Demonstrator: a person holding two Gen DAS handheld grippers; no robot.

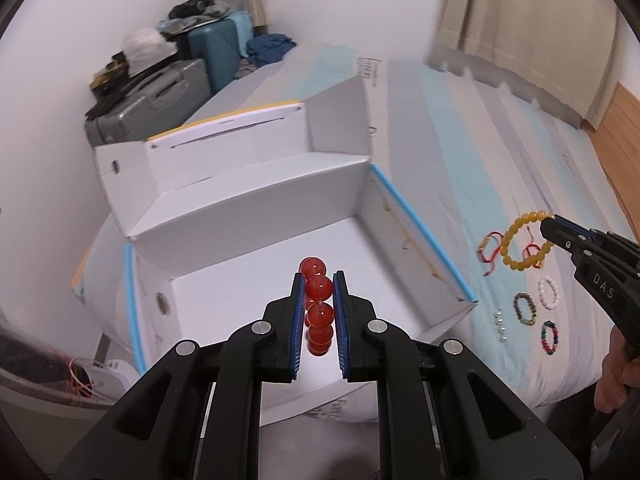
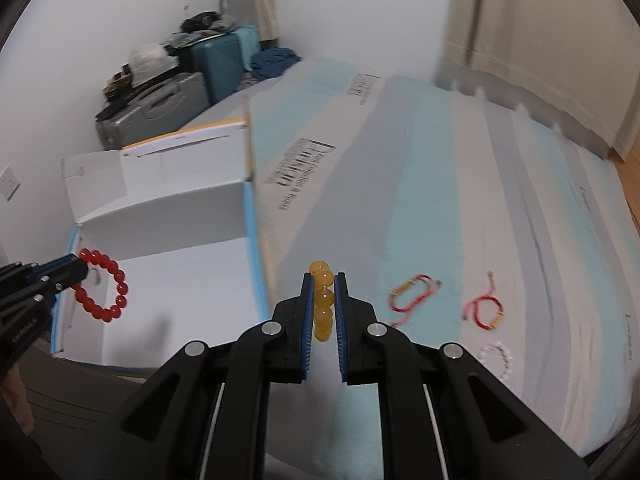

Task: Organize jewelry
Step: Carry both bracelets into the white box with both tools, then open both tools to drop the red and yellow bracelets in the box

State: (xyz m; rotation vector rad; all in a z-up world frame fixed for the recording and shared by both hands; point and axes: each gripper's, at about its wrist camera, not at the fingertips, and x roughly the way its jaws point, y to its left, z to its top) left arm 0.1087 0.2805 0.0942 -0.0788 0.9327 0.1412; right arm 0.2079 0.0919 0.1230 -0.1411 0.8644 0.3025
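Left black two-finger gripper [image 1: 318,280] closed narrow on a bracelet of round translucent red beads [image 1: 319,309], held above the floor of the open white cardboard box with blue-taped edges [image 1: 424,236]. Right black two-finger gripper [image 2: 323,280] pinched tight on a bracelet of round amber-yellow beads [image 2: 323,304], hanging over the pale blue-and-grey striped bedcover [image 2: 500,184], just right of the box. Further right on that cover: two red cord bracelets [image 2: 412,292], a small white bead ring [image 2: 498,356], blurred.

Open box [image 1: 280,240]; upright flaps [image 1: 336,120] behind
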